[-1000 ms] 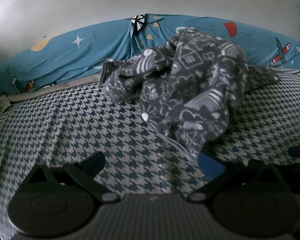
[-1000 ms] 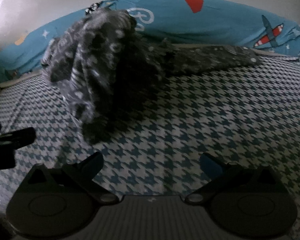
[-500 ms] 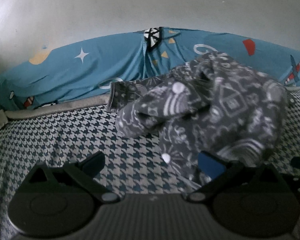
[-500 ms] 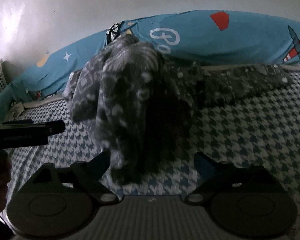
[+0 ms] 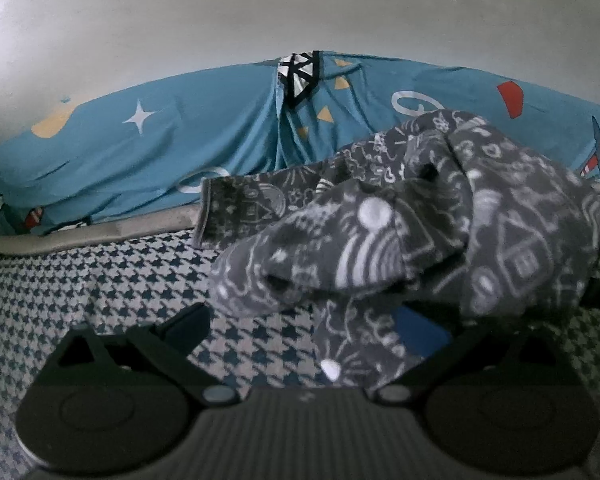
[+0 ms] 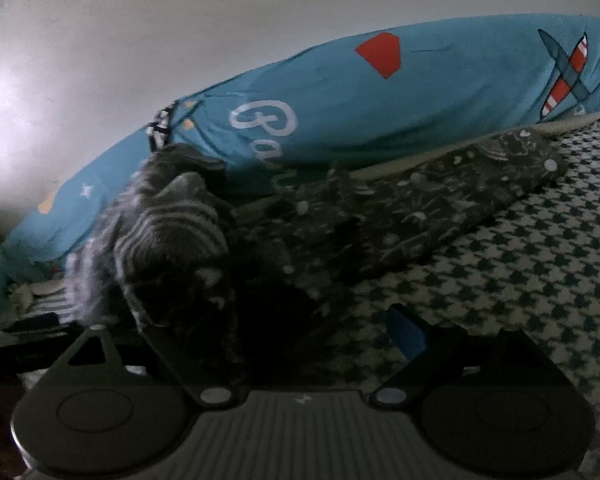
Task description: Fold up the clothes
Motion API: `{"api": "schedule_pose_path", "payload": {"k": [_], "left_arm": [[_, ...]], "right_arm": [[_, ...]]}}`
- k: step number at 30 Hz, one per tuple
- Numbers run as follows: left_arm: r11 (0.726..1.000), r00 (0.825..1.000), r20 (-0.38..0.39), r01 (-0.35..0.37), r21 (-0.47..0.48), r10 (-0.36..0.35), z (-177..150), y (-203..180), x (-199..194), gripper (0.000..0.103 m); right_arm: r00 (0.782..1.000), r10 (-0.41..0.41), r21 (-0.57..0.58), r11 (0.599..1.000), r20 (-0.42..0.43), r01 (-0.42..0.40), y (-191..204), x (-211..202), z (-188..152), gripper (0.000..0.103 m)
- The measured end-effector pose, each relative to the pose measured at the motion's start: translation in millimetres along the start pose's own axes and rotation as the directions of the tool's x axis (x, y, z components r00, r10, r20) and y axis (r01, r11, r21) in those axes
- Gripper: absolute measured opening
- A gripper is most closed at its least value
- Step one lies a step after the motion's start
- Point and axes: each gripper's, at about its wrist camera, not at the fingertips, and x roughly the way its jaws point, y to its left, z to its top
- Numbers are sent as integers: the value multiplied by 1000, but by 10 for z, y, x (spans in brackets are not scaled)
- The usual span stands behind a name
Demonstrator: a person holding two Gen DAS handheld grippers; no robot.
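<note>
Left tongs [image 5: 300, 328] wide apart, right tongs [image 6: 300, 328] wide apart too, pinching nothing. Soft grey pyjama top [image 5: 440, 232] bunched in a lump just ahead, draped over one blue pad [image 5: 420, 334] (fuzzy, floppy, white doodles). Could snag and drag into a worse tangle. Underneath, checked bed cover [image 5: 100, 280]; behind, smooth blue pillow [image 5: 180, 148].

surface: houndstooth bed cover [image 5: 100, 280] | on it: crumpled grey patterned garment [image 5: 440, 220], blue printed pillow [image 5: 180, 152] at the wall side
</note>
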Motion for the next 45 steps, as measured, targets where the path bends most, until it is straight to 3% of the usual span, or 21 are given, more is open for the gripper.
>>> {"api": "schedule_pose_path", "payload": {"k": [9,14,17,28,34,45], "left_arm": [[1000,1000,-6,0,12,0,88,-90,264,103],[1000,1000,-6,-14,11,14,108,-59,372,103],[1000,1000,-12,-13,5,13,111,-22,419,103],[1000,1000,-24,9,-25,-9,148,56,521,103],[1000,1000,-29,4,-31,-5,152,55,540,103],[998,997,-58,-47,-41,44,162,109,642,103]], "right_arm": [[998,18,-25,1000,52,-16,-90,340,64,100],[997,69,73,995,23,-70,-193,500,82,101],[996,87,69,994,18,-88,-192,532,93,101],[978,206,-61,976,-43,-209,-64,562,34,103],[986,160,-107,981,-37,-163,39,764,-42,103],[982,183,-55,981,-49,-185,119,992,-22,103]]}}
